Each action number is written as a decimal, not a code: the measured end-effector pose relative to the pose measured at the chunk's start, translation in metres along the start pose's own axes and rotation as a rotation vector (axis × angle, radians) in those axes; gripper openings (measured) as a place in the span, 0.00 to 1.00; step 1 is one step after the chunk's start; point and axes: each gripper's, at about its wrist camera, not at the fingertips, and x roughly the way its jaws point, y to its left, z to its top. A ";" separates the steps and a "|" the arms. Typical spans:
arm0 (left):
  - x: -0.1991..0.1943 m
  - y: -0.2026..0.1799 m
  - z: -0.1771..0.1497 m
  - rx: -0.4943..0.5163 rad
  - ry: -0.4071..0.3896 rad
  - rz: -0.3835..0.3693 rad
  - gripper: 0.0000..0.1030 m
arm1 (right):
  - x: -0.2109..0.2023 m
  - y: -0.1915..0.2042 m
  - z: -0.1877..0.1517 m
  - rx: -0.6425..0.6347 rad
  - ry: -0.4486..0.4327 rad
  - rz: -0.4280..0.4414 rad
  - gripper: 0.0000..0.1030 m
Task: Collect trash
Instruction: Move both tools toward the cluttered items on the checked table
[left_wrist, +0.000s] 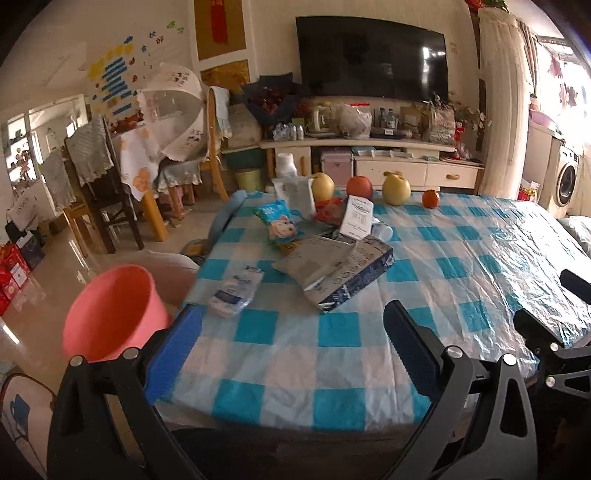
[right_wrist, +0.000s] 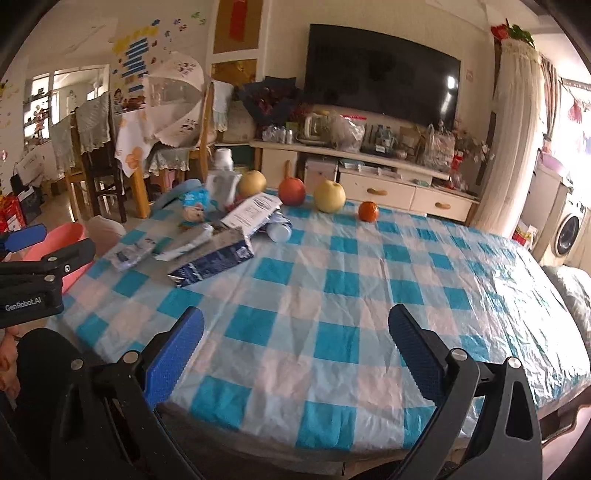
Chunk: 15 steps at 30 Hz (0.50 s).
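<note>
Nothing is looking collected yet. The left gripper (left_wrist: 291, 332) and the right gripper (right_wrist: 295, 339) are both hovering over the near edge of the tabletop (right_wrist: 332, 295), each with its blue fingers (right_wrist: 177, 354) spread wide and nothing between them.

All the trash is sitting in one loose heap toward the far left part of the checked cloth. Nearest the left gripper is a crumpled clear plastic wrapper (left_wrist: 236, 290), lying by the table's left edge. Just beyond it a flattened grey and navy carton (left_wrist: 343, 273) is resting at an angle, and behind that are a blue snack bag (left_wrist: 280, 223) with a cartoon dog, a red packet (left_wrist: 328, 210), a white printed slip (left_wrist: 356, 216) leaning upright, and a pale pouch (left_wrist: 295, 192) standing at the back. How many pieces are buried under these I cannot tell.

Along the far edge a row of fruit is standing apart from the heap: a yellow pear (left_wrist: 323, 186), a red apple (left_wrist: 360, 186), another yellow pear (left_wrist: 396, 190) and a small orange (left_wrist: 431, 198). I am judging these as not trash.

A pink bucket (left_wrist: 114, 314) is waiting beside the table's left edge, low and just beside the left gripper. What I can see of its inside is bare. So I am reading the whole job as still ahead, with the plastic wrapper the closest piece to start on.
</note>
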 end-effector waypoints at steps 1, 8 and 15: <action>-0.002 0.000 0.000 0.002 -0.003 0.005 0.96 | -0.005 0.004 0.002 -0.003 -0.006 0.003 0.96; -0.018 0.012 -0.002 -0.009 -0.030 0.034 0.96 | -0.026 0.014 0.010 -0.006 -0.045 0.027 0.96; -0.025 0.017 0.002 -0.021 -0.045 0.032 0.96 | -0.042 0.011 0.015 -0.003 -0.082 0.028 0.96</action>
